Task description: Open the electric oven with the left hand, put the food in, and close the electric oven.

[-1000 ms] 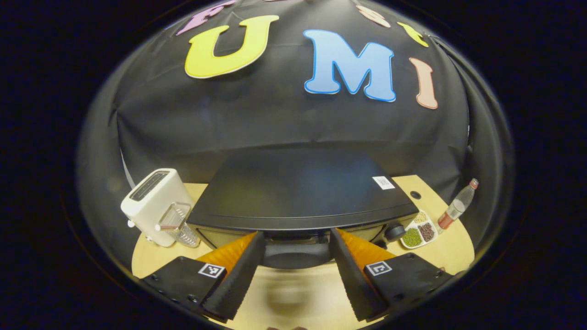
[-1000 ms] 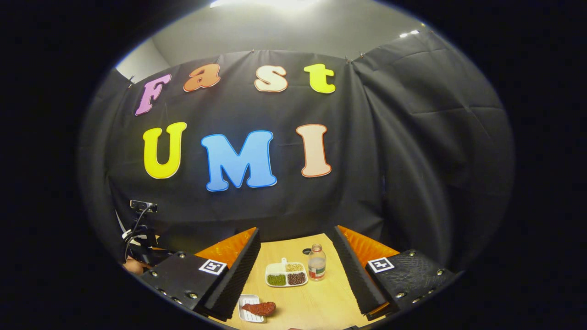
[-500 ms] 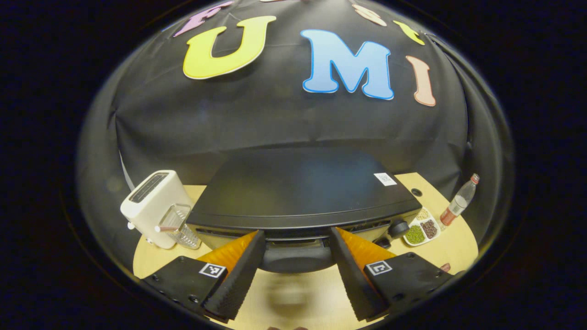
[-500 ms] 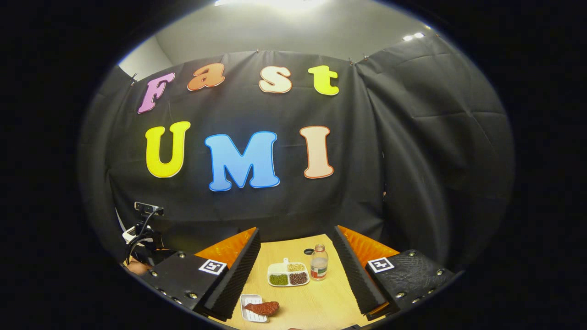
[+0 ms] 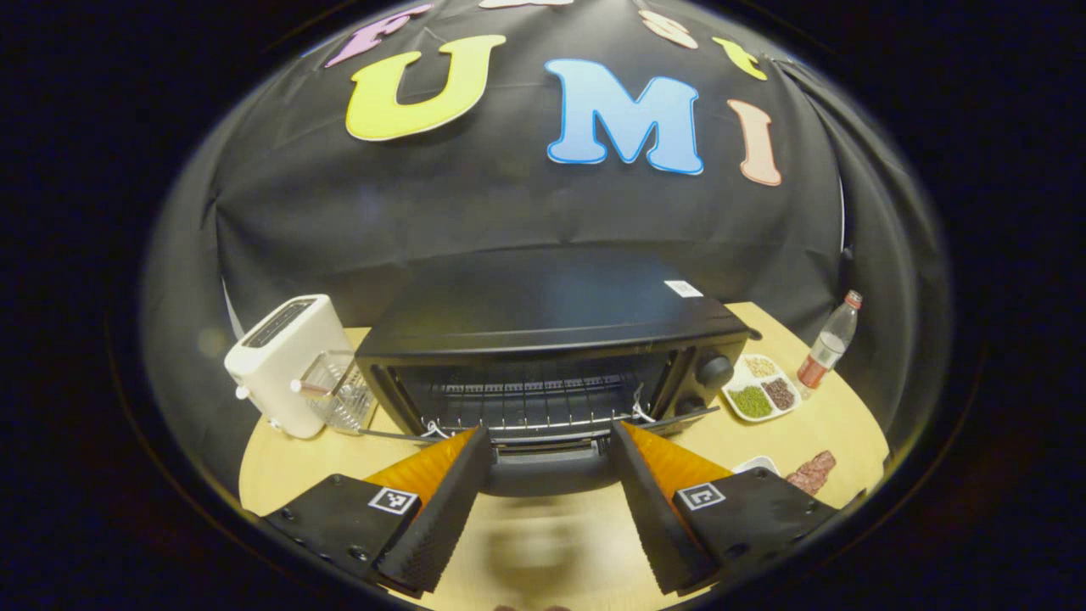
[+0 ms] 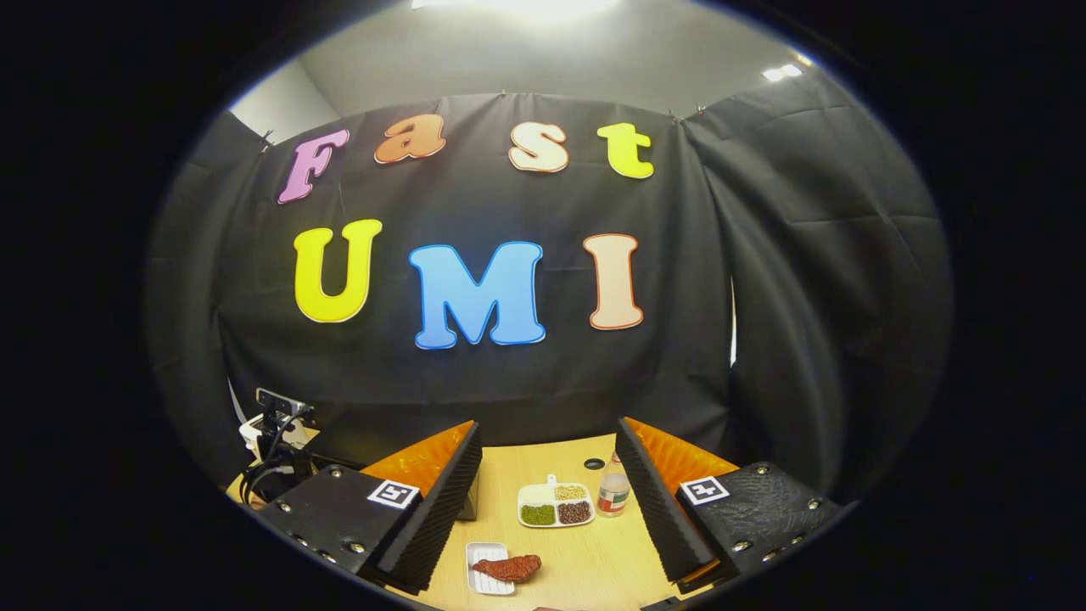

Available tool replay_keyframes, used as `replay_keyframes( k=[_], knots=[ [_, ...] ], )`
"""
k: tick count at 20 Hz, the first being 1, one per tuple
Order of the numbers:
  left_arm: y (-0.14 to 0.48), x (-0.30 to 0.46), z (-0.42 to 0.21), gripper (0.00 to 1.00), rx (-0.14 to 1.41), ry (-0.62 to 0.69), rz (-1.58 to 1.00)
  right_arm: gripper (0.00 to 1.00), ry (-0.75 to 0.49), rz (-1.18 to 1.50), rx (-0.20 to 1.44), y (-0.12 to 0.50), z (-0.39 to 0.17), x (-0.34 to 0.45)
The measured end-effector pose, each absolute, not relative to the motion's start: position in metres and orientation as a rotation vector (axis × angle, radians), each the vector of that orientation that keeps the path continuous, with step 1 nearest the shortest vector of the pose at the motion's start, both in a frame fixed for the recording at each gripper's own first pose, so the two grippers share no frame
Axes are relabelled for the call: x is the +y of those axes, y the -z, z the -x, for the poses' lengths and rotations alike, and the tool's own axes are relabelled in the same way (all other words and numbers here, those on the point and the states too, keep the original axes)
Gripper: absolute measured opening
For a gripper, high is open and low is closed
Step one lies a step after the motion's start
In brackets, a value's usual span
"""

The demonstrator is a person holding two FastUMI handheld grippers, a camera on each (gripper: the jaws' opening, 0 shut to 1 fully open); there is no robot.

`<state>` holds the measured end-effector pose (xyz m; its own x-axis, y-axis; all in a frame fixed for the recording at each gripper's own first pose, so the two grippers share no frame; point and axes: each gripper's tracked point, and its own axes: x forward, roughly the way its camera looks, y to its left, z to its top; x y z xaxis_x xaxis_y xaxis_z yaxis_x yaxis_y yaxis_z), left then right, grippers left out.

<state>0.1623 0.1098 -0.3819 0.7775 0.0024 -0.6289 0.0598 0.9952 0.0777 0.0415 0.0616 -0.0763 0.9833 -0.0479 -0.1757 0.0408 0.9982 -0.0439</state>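
1. Electric oven on the wooden surface; door handle lies between the jaws of the left gripper, which stand apart; contact cannot be told. Wire rack exposed.
2. Right of the oven: food on a white tray, sectioned dish, bottle.
3. Left of the oven: toaster.
4. Right gripper, jaws apart, empty.
5. White sticker on the oven top: unreadable.

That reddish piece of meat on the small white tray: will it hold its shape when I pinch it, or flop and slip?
The meat looks flat and glossy, so probably floppy and somewhat slippery. It overhangs the small white tray, so the tray may shift when you pinch.
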Motion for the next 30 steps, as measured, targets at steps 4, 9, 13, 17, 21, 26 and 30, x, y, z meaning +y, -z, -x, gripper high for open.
replay_keyframes(
  k=[4,9,13,17,21,26,30],
  knots=[
    [0.397,0.109,-0.139,0.95,0.713,0.032,-0.085,0.96,0.035,0.035,0.186,0.078,-0.039,0.060],
    [0.408,0.109,-0.126,0.99,0.717,0.031,-0.098,0.92,0.037,0.044,0.187,0.076,-0.035,0.056],
    [0.414,0.109,-0.116,0.99,0.713,0.041,-0.120,0.96,0.034,0.057,0.187,0.076,-0.034,0.060],
    [0.426,0.114,-0.105,0.97,0.726,0.053,-0.111,0.96,0.033,0.064,0.191,0.078,-0.032,0.069],
    [0.451,0.113,-0.085,0.91,0.792,0.072,-0.062,0.96,0.041,0.069,0.198,0.081,-0.029,0.078],
    [0.469,0.126,-0.075,0.95,0.814,0.078,-0.017,0.96,0.054,0.080,0.207,0.085,-0.020,0.091],
    [0.420,0.131,-0.088,0.95,0.691,0.077,-0.004,0.96,0.072,0.071,0.230,0.096,-0.014,0.089]
  ],
)
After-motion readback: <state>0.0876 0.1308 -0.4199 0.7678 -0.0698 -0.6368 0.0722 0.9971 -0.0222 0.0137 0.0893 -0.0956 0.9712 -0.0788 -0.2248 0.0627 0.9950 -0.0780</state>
